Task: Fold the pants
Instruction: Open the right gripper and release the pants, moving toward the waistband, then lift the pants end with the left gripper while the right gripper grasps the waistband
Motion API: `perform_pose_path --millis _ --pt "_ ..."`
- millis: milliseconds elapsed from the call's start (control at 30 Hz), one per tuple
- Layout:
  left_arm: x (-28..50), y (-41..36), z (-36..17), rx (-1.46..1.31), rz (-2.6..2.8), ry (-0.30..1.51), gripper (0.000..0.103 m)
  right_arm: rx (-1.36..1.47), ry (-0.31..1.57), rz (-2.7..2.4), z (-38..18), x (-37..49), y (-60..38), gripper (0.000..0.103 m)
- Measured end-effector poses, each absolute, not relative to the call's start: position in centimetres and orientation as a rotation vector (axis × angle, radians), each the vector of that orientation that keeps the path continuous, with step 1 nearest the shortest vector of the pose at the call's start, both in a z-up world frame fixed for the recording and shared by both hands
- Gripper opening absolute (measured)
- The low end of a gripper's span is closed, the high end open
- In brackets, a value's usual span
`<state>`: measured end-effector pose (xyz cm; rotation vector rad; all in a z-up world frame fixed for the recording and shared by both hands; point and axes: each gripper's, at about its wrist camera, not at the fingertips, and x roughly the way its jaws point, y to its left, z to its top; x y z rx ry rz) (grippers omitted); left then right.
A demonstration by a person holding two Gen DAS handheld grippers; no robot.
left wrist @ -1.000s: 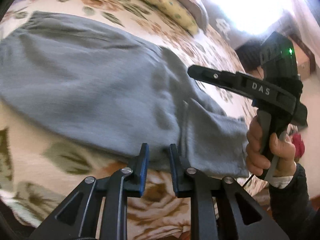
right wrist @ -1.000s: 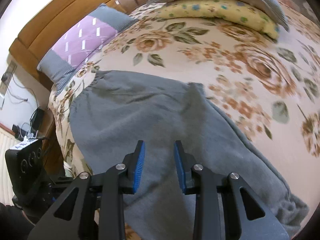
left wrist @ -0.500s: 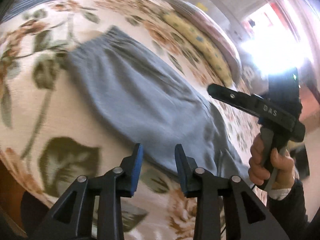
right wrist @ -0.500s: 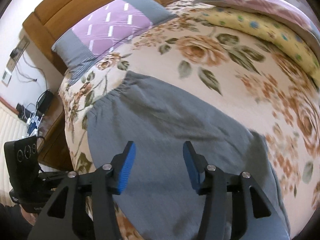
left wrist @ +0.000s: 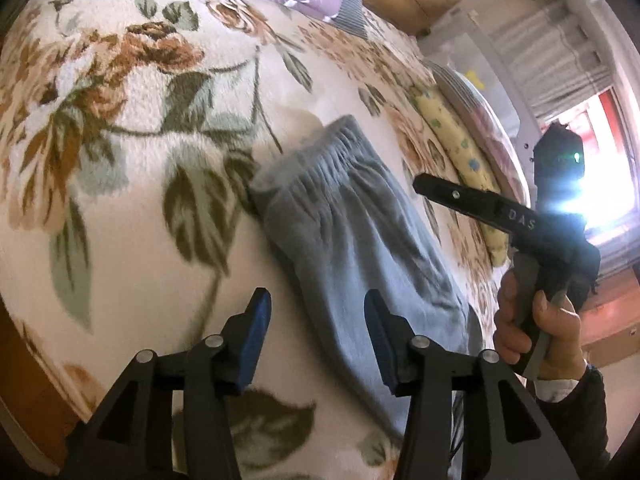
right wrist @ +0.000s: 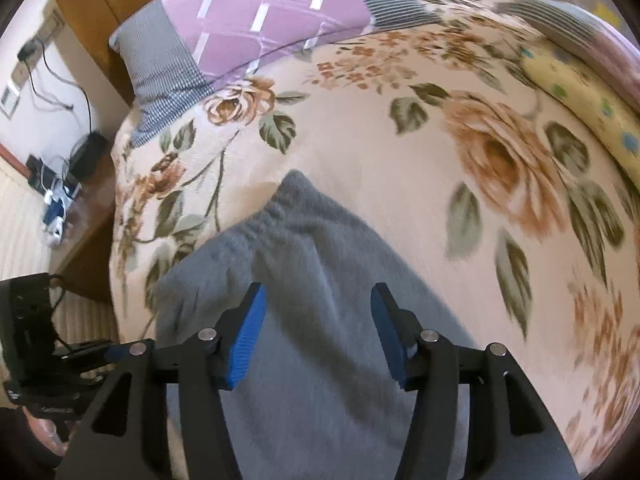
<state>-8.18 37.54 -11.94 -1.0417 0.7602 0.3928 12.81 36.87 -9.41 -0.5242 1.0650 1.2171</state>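
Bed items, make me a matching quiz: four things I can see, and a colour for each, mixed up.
Things:
1. pants
2. pillow
3. folded quilt
4. tool pads

Colours:
A. blue
B. yellow with dots
C. grey
D. purple with grey ends

Pairs: 1-C, 2-D, 3-B, 4-A

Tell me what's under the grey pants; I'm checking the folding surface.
The grey pants lie on a floral blanket. What's beneath their covered part can't be seen.
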Motion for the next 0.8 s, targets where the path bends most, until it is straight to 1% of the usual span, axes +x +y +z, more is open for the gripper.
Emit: perform_pose_path --millis 233,300,400,500,533,567,600,700,800 --pt "-7.2 39.2 -13.8 -1.103 0.407 0.758 0.05 -0.545 1.068 1.276 -10.7 14.3 41.5 0.059" --pt "-6.8 39.5 -14.1 -1.113 0.408 0.747 0.054 -0.551 1.078 1.297 -11.2 14.6 42.5 0.061" --pt "-6.1 39.8 -14.5 -1.112 0.419 0.75 0.057 -0.572 1.118 1.324 -12.6 14.8 44.2 0.065" --pt "-5.2 40.0 -14.6 -1.087 0.451 0.759 0.057 -0.609 1.111 1.294 -14.3 14.7 45.4 0.065" --pt "-4.8 40.0 -14.6 -1.071 0.462 0.758 0.055 -0.614 1.103 1.287 -14.5 14.6 45.6 0.064" --pt "-4.4 39.9 -14.5 -1.051 0.472 0.761 0.052 -0.616 1.097 1.286 -14.7 14.4 45.7 0.05" --pt "-4.2 39.8 -14.4 -1.028 0.482 0.763 0.037 -0.606 1.102 1.296 -14.7 14.2 45.7 0.033" --pt "-4.0 40.1 -14.8 -1.04 0.44 0.746 0.019 -0.591 1.072 1.3 -13.7 13.4 44.9 0.018" --pt "-4.5 39.8 -14.2 -1.048 0.413 0.73 0.014 -0.57 1.027 1.307 -11.8 12.9 43.3 0.013"
